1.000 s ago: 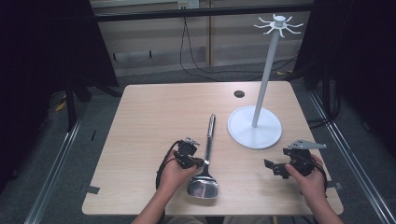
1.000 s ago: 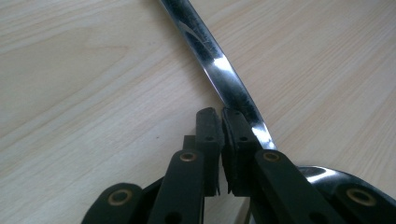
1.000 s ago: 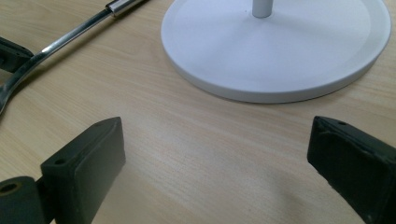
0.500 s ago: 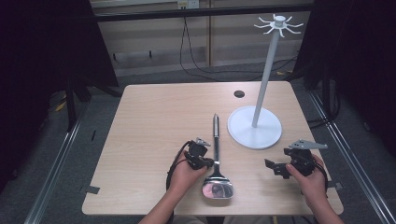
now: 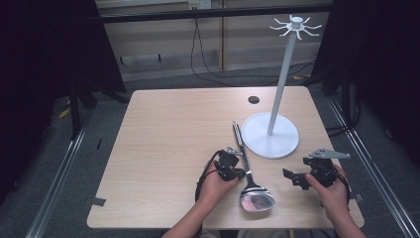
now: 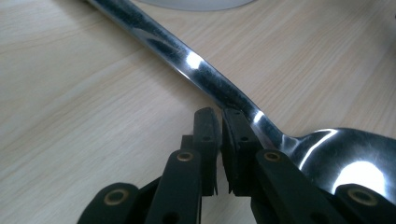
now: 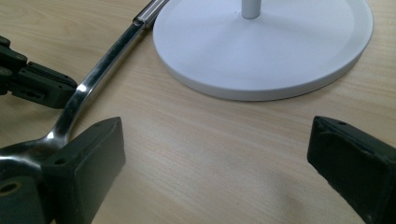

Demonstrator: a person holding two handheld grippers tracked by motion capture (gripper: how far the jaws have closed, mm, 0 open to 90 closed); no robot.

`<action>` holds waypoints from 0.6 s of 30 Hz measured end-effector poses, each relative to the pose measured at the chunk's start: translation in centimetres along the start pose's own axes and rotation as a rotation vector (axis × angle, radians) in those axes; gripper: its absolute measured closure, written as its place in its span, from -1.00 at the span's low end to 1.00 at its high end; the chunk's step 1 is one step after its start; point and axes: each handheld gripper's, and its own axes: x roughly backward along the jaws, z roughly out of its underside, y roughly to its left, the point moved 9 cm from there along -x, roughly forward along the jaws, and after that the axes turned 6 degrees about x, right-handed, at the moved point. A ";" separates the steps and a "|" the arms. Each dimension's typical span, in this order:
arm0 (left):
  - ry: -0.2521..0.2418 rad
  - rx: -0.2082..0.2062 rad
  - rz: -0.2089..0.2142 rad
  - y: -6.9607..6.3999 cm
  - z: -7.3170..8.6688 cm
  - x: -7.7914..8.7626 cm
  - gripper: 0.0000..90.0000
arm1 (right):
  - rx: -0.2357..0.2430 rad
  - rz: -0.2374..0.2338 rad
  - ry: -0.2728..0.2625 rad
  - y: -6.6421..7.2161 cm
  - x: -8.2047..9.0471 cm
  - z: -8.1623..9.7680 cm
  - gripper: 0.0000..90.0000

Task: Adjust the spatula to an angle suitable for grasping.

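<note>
Ladle lies flat on the surface at lower centre, bowl toward the bottom edge, long axis running up-frame to the stand base, handle tip just beside it. Left tongs are closed with nothing between them, pressed against the handle's neck, apparently to nudge it sideways. Right tongs rest wide open and empty at lower right.
</note>
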 end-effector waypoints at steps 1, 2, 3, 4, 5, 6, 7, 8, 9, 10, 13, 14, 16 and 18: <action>-0.014 0.012 0.007 -0.2 -0.2 -0.2 0.86 | 0.000 0.000 -0.001 0.0 0.0 0.0 -0.92; -0.020 0.021 0.010 -0.5 -0.3 -0.4 0.84 | 0.005 0.001 0.000 0.0 0.0 0.0 -0.92; -0.020 0.021 0.010 -0.5 -0.3 -0.4 0.81 | 0.011 0.006 0.001 -0.1 0.0 0.0 -0.92; 0.011 -0.020 0.004 -0.2 -0.1 -0.1 0.81 | 0.011 0.006 0.001 -0.1 0.0 0.0 -0.92; 0.000 -0.011 -0.001 -0.1 -0.2 0.0 0.75 | 0.006 0.002 -0.001 -0.1 0.0 -0.1 -0.92; 0.001 -0.008 -0.006 0.3 0.0 0.5 0.73 | 0.005 0.003 -0.001 -0.1 0.0 -0.1 -0.92; -0.006 -0.001 -0.015 0.7 0.1 0.8 0.70 | 0.005 0.004 0.002 -0.1 -0.1 -0.1 -0.92; -0.006 -0.001 -0.015 0.7 0.1 0.8 0.66 | 0.005 0.004 0.002 -0.1 -0.1 -0.1 -0.92; -0.008 0.001 -0.019 1.2 0.3 1.2 0.66 | 0.008 -0.001 0.005 0.0 -0.1 -0.1 -0.92; -0.007 -0.007 -0.033 1.7 0.4 1.7 0.56 | 0.022 -0.012 0.008 0.4 -0.2 -0.4 -0.92; -0.019 0.009 -0.037 2.8 0.9 2.7 0.45 | 0.044 -0.014 0.012 0.9 -0.3 -0.7 -0.92; -0.025 0.016 -0.041 3.2 1.1 3.2 0.34 | 0.069 -0.024 0.018 1.7 -0.5 -1.2 -0.92; -0.038 0.033 -0.055 3.8 1.4 3.8 0.27 | 0.079 -0.027 0.023 2.0 -0.6 -1.3 -0.92; -0.037 0.020 -0.059 4.5 1.8 4.4 0.12 | 0.096 -0.046 0.040 3.0 -1.2 -1.5 -0.92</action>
